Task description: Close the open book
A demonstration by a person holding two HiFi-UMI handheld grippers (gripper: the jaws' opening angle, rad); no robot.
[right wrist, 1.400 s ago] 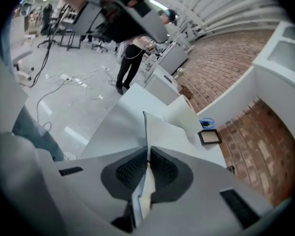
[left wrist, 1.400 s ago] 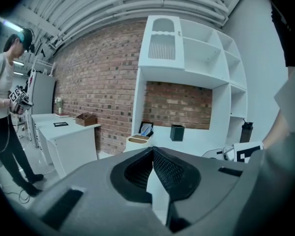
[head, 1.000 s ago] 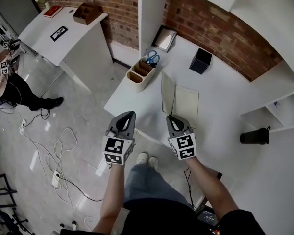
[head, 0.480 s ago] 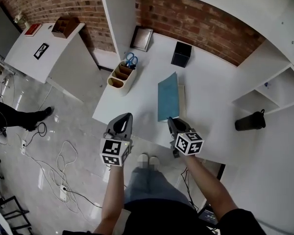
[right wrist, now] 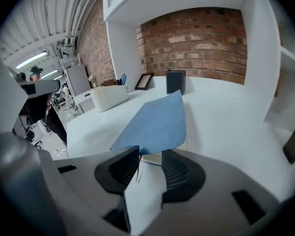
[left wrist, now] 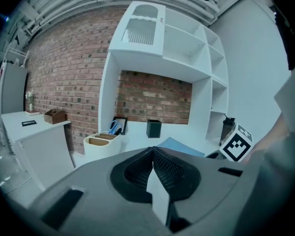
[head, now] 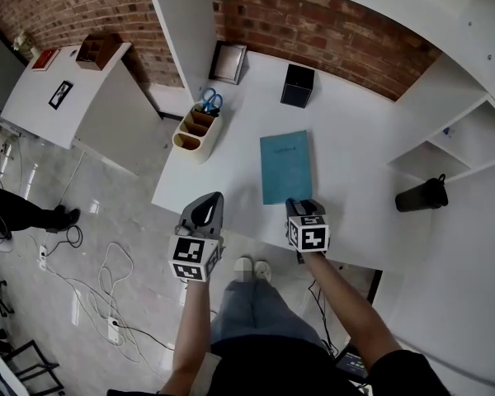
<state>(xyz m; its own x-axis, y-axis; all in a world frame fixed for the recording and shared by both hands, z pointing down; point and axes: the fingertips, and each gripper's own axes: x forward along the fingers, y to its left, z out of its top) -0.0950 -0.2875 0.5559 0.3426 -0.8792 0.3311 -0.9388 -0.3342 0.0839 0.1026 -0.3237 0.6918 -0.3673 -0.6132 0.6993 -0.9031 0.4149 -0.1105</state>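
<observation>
the book (head: 285, 166) lies flat on the table (head: 355, 151), near its front edge. left of it stands an organizer (head: 194, 134) with scissors (head: 209, 100) in its far end. behind the book sits a box (head: 298, 85); left of that, a frame (head: 229, 62) leans at the back. a bottle (head: 420, 195) stands far right, beside the shelves (head: 458, 151).

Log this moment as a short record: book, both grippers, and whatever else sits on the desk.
book: closed, blue cover up, flat on the white desk
right gripper: jaws apart, just been opening; book's near edge at their tips, not pinched
left gripper: jaws together, empty, clear of the book
other items: pen holder with scissors, black box, picture frame
task state: book shut
</observation>
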